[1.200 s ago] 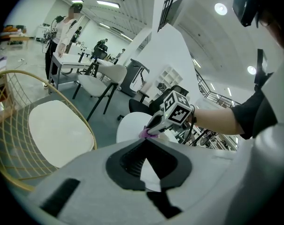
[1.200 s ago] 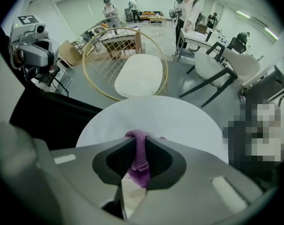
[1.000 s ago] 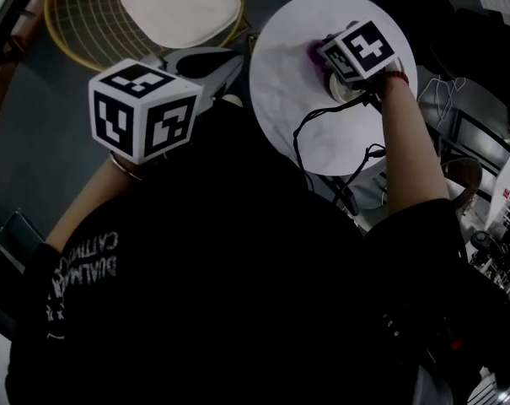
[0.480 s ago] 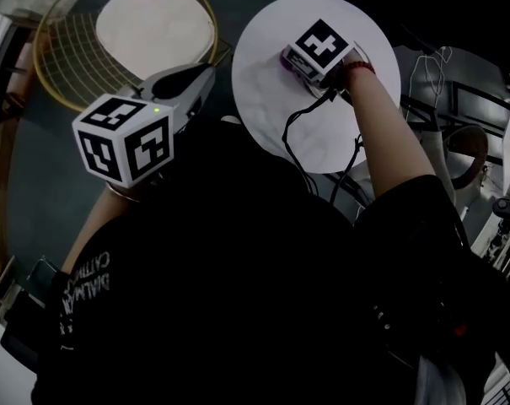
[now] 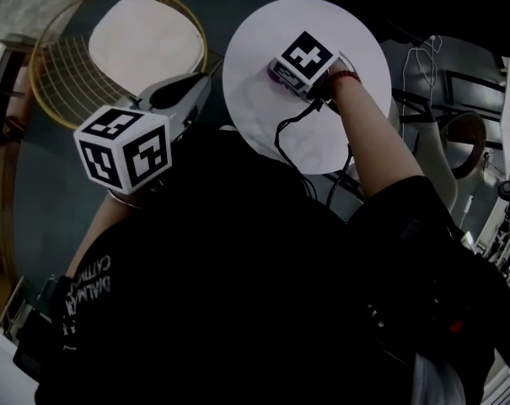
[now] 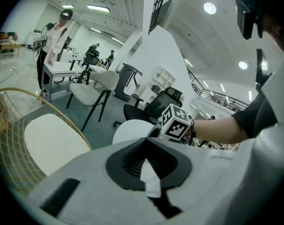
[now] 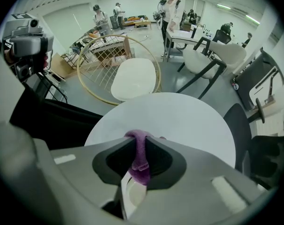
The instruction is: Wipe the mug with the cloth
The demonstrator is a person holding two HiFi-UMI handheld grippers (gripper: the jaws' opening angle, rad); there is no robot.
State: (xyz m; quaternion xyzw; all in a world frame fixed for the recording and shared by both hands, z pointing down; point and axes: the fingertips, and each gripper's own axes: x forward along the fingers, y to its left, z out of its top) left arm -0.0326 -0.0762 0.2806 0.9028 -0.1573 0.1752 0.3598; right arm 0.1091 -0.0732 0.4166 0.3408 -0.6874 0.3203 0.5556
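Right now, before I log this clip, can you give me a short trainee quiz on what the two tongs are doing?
1. Multiple choice: what do the right tongs grip?
A) a purple cloth
B) a yellow sponge
C) nothing
2. True or false: the left tongs rest on the round white table.
3. Fill in: the chair beside the table has a cream seat and a ____-coloured wire frame.

Key
1. A: the cloth is pinched between the shut jaws.
2. False: they are held up beside the table, nearer the chair.
3. Gold.
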